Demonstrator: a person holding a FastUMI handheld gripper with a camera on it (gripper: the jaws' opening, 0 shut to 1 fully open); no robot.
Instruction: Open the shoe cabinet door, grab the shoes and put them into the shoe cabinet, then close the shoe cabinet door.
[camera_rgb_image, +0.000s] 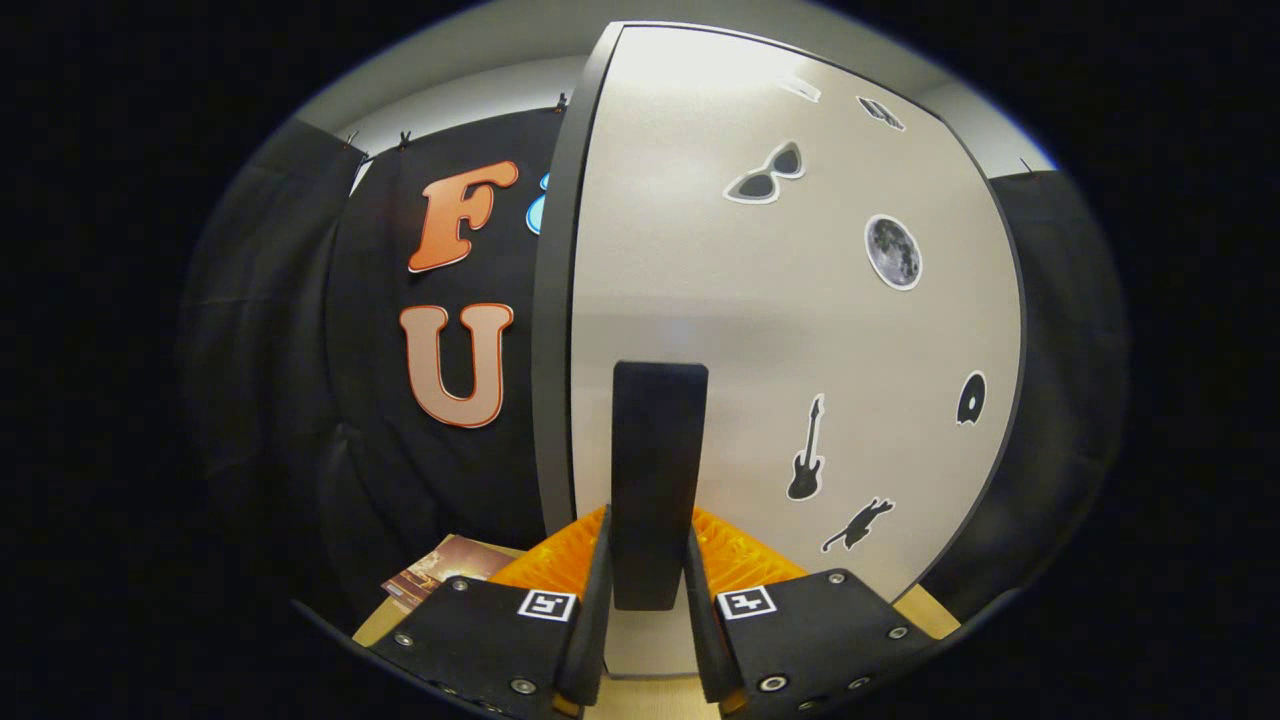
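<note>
Black cloth (300, 330) hangs as the booth's backdrop on the left, clipped along its top edge under a pale wall and ceiling (470, 90). Low down in front of that cloth, a brownish printed booklet or card (440, 572) lies on a light wooden surface (378, 622), just left of the gripper's body.

Moving right, the dark edge (553, 330) of the shoe cabinet door (690, 260) runs from top to bottom, with the cloth showing past it on the left. The door's broad, pale grey face spreads out to the right of that edge and carries several stickers: sunglasses (766, 176) near the top, a moon (893, 252) below and to the right of them, a guitar (806, 450) lower down, a small dark animal shape (858, 524) under the guitar, and a dark round sticker (971, 398) near the door's far edge.

A black upright handle (658, 480) stands on the door's face close to the dark edge. The gripper (648, 585) has its two fingers closed in around the handle's lower part, one on each side, both pressing against it. Whether the door is shut or standing open cannot be told. More black cloth hangs to the right of the door.
</note>
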